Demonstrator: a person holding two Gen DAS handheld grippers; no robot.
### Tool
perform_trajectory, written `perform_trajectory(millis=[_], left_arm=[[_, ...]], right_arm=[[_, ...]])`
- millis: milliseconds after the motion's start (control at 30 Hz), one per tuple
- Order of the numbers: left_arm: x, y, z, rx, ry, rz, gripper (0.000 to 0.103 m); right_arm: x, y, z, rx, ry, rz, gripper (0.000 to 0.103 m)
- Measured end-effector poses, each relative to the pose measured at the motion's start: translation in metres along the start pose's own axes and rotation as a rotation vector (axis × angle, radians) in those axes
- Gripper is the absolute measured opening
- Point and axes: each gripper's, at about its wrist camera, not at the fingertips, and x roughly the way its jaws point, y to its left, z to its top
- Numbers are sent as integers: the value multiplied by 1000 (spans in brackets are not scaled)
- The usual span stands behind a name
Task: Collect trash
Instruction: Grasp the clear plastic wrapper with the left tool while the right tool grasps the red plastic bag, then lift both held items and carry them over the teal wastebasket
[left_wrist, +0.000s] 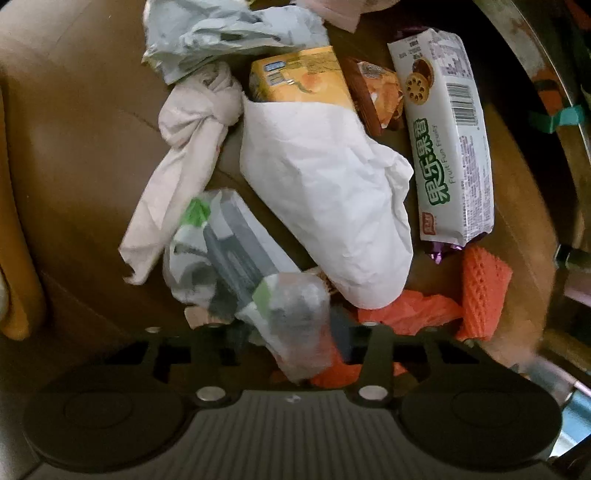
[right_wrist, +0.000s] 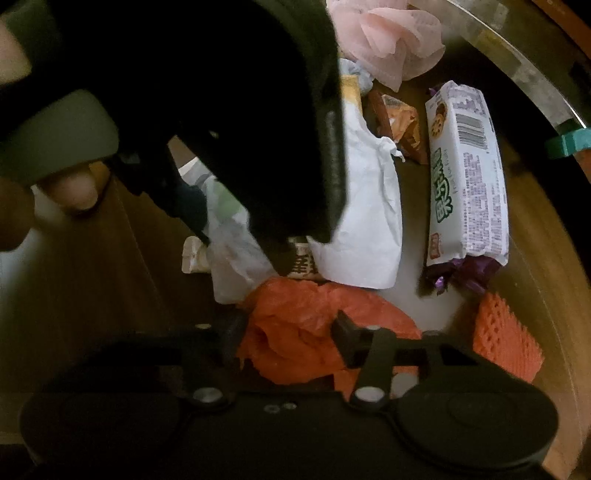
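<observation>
left wrist view:
left gripper: jaws partly closed, a clear plastic bag with green and grey print bunched between them; pads look pressed on the film.
bag contents: a grey flat pack shows through the film; nothing else readable.
handling: thin film, light, floppy, slippery. Take the gathered end, not the flat side.
rest of pile: white paper bag in the middle with a yellow box poking out of its mouth; knotted white rag to its left; biscuit packet to its right; orange foam net beside the packet's purple end.
surface: brown tabletop, trash loose on it. No bin in view.

right wrist view:
right gripper: jaws partway closed around a crumpled orange plastic bag; film fills the gap, pads seem to bear on it.
handling: soft, crushable, near weightless. Pinch a thick fold or it may slip out.
nearby: the foam net sits just right of the gripper, apart from the bag; pink mesh at the far edge.
blocked: the other gripper's dark body and the person's hand cover the upper left.
</observation>
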Motion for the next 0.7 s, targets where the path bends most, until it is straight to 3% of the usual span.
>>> perform_trajectory(millis=[200, 400, 600, 700], left_arm=[[-18, 1, -8, -32, 1, -1, 31], [-50, -13, -19, 18, 6, 24, 31], [-107, -23, -40, 92, -57, 18, 31], [-147, -32, -55, 156, -135, -11, 31]], right_arm=[[-26, 1, 5, 45, 2, -15, 37], [-60, 2, -3, 102, -15, -35, 37], [-125, 0, 0, 142, -101, -80, 37], [-170, 4, -1, 175, -177, -120, 37]])
